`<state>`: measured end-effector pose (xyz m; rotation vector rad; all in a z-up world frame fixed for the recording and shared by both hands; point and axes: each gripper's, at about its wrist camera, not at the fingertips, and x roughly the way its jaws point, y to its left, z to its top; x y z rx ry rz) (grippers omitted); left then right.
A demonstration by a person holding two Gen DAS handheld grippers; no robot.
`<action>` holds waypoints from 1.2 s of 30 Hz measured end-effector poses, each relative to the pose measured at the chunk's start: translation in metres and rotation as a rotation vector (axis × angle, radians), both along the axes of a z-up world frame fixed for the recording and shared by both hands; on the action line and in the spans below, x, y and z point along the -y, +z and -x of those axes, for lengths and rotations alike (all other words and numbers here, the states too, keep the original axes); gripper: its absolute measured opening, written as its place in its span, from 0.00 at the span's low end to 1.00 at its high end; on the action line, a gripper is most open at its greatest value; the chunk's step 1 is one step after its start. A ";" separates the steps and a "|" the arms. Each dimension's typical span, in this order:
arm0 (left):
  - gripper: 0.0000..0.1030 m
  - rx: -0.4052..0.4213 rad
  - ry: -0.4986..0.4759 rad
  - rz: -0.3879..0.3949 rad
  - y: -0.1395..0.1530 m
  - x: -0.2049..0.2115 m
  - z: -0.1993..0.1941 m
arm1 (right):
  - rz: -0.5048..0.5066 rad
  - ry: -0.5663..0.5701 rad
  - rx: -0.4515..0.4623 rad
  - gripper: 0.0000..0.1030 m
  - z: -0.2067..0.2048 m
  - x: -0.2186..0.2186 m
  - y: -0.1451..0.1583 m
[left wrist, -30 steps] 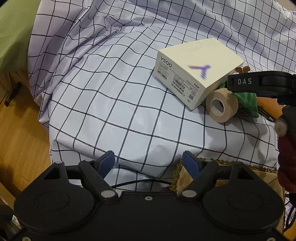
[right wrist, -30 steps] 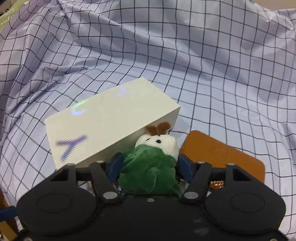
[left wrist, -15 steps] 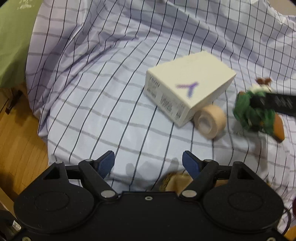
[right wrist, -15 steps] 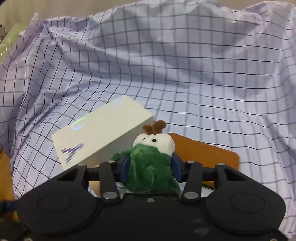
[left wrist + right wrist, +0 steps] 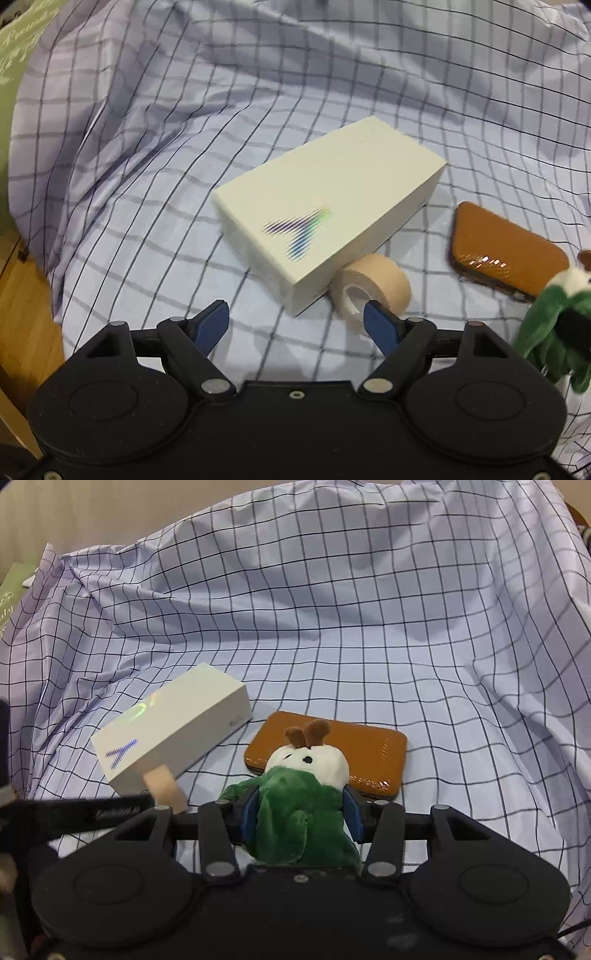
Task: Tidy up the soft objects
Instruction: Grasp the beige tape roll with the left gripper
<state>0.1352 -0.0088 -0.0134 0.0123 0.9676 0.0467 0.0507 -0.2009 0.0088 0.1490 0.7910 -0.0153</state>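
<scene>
Plush toy, now lifted, within right hand-held gripper

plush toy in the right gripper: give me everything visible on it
The plush toy has a white rounded head with two small black eyes, brown antler-like tufts on top and a floppy green fleece body. It looks soft and squashed at the waist, where the right gripper has its blue-padded jaws shut on it. It is held upright, head pointing away from the camera, lifted above the checked cloth, in front of the orange wallet. Only the pads visibly touch it.
</scene>
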 end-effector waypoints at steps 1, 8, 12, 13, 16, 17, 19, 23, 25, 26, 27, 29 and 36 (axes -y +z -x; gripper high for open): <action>0.74 0.005 -0.008 -0.004 0.000 0.004 -0.001 | -0.007 -0.006 -0.002 0.45 0.000 0.002 -0.001; 0.78 0.009 -0.054 0.001 0.000 0.033 -0.011 | -0.043 -0.060 -0.011 0.45 0.003 0.024 -0.008; 0.78 0.006 -0.062 0.017 -0.002 0.034 -0.003 | -0.002 -0.099 -0.027 0.46 0.003 0.030 -0.016; 0.78 0.006 -0.058 0.024 -0.001 0.034 0.000 | 0.004 -0.109 -0.032 0.46 0.001 0.032 -0.020; 0.78 0.009 -0.066 0.035 -0.001 0.036 0.007 | -0.002 -0.133 -0.051 0.48 -0.002 0.037 -0.030; 0.79 0.008 -0.080 0.043 -0.002 0.038 0.007 | -0.007 -0.138 -0.051 0.48 -0.004 0.038 -0.033; 0.79 0.001 -0.105 0.046 -0.005 0.043 0.005 | -0.001 -0.141 -0.042 0.50 -0.006 0.038 -0.037; 0.79 0.002 -0.121 0.066 -0.010 0.051 -0.001 | 0.024 -0.134 -0.023 0.51 -0.006 0.033 -0.038; 0.79 -0.003 -0.115 0.058 -0.013 0.053 -0.009 | 0.018 -0.132 -0.023 0.52 -0.007 0.033 -0.039; 0.79 -0.007 -0.110 0.059 -0.015 0.053 -0.013 | 0.012 -0.129 -0.024 0.52 -0.007 0.034 -0.040; 0.79 -0.014 -0.103 0.062 -0.017 0.053 -0.018 | 0.007 -0.129 -0.025 0.52 -0.007 0.034 -0.040; 0.79 -0.040 -0.098 0.093 -0.021 0.050 -0.025 | 0.000 -0.129 -0.027 0.52 -0.007 0.035 -0.041; 0.80 -0.077 -0.105 0.122 -0.033 0.053 -0.038 | -0.001 -0.129 -0.023 0.58 -0.011 0.031 -0.046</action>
